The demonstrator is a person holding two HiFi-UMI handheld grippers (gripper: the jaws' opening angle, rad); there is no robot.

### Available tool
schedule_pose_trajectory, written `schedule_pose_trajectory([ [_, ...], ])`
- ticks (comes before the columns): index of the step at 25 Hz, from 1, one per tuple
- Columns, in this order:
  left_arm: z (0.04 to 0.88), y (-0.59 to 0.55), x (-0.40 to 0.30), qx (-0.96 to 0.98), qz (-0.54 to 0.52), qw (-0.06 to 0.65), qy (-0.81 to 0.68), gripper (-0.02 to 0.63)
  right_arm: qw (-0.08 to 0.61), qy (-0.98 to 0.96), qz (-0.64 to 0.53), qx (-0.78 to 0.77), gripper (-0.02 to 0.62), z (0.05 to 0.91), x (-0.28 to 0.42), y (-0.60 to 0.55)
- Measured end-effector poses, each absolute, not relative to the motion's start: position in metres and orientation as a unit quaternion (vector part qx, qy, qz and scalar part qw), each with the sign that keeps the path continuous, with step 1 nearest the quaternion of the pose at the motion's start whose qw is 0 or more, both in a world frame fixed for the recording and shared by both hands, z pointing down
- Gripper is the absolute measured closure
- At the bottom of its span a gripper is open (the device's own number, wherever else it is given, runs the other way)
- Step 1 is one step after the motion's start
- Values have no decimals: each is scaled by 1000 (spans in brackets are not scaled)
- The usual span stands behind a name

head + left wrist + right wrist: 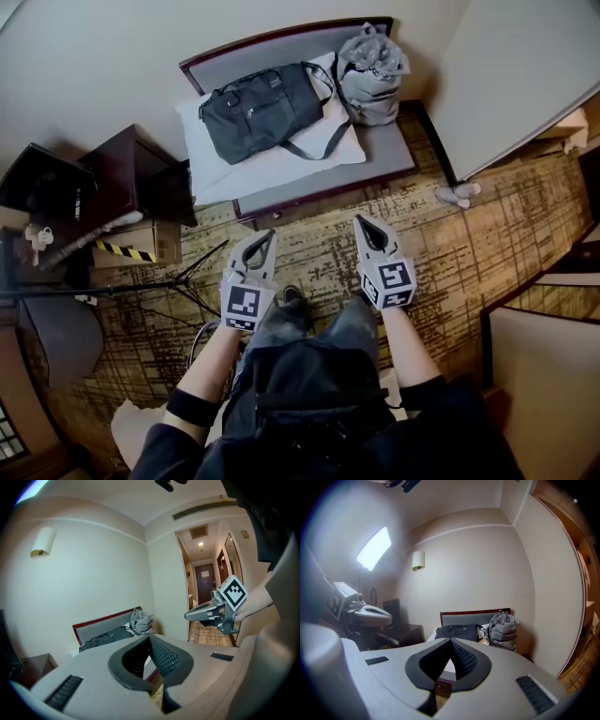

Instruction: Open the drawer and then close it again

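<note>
Standing on a brown-and-gold patterned carpet (487, 253), facing a grey-cushioned bench with a dark wooden frame (392, 150) set against a cream wall (94, 56). Holding the left grey plastic gripper (265, 235) and the right grey plastic gripper (362, 221) side by side above the knees, both pointing toward the bench, tipped slightly downward and well apart from it. Pressing the left gripper's ribbed black pads (164, 658) together at their tips, with nothing between them. Pressing the right gripper's pads together likewise, gripping nothing. Glimpsing, low beneath the right gripper's closed tips, what looks like a dark reddish wooden drawer front (440, 687) under the bench's seat, shut as far as can be told and touched by neither gripper. Looking down on a white pillow (291, 161) lying across the bench, a black fabric duffel bag (258, 112) resting on that pillow, and a grey crumpled backpack (372, 73) standing upright at the bench's right end, just beside the pillow. Passing, to the left of the bench and just beside it, a dark wooden side table (141, 169), with a cardboard box bearing yellow-and-black striped tape (141, 246) near its foot.
</note>
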State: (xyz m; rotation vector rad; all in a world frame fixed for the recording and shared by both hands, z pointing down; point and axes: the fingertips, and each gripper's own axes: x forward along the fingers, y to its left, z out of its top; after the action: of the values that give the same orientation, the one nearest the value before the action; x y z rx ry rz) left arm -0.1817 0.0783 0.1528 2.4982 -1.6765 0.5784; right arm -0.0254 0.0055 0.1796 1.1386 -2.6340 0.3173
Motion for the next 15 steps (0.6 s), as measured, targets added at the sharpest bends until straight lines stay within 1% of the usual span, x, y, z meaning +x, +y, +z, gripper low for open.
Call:
schedule_pose_trajectory([
  [5, 151, 84, -186, 800, 182, 52, -569, 606, 139, -922, 92, 350, 592, 173, -46, 15],
  [9, 154, 92, -173, 778, 165, 88, -600, 606, 146, -933, 90, 317, 592, 176, -42, 18],
  [15, 196, 99, -167, 766, 182, 111, -607, 606, 158, -943, 93, 279, 592, 202, -51, 20],
])
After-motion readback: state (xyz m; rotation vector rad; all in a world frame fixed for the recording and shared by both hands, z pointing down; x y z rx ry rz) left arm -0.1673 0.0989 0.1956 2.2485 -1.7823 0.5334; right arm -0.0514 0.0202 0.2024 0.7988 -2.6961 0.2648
